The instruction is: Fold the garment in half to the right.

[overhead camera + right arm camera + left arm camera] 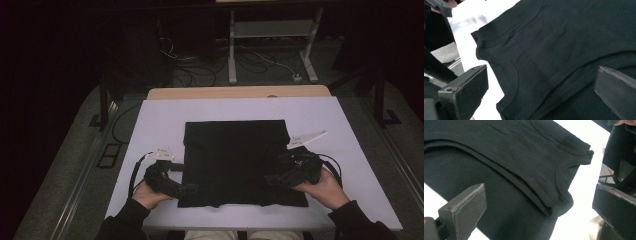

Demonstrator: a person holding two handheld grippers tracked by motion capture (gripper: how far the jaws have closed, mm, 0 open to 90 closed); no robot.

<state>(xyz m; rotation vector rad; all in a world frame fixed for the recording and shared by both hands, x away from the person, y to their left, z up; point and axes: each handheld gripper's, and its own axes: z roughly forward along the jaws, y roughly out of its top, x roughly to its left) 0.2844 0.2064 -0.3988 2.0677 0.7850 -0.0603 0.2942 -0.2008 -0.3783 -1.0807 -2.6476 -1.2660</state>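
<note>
On the white worktop (pixel 350 165) a black shirt (pixel 235 160) lies part-folded; both tongs, left (pixel 189 188) and right (pixel 270 179), hover spread at its near corners, so pinching them likely comes next

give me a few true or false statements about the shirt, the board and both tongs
1. The black cotton t-shirt lies folded on the white rectangular board. True.
2. The left tongs are clamped on a red towel. False: their jaws stand open at the black shirt's near left edge, with no towel there.
3. The right tongs stand open over the shirt. True.
4. The shirt's curved neckline shows in the left gripper view. True.
5. The shirt hangs off the board's far edge. False: it lies wholly on the board, with white showing beyond it.
</note>
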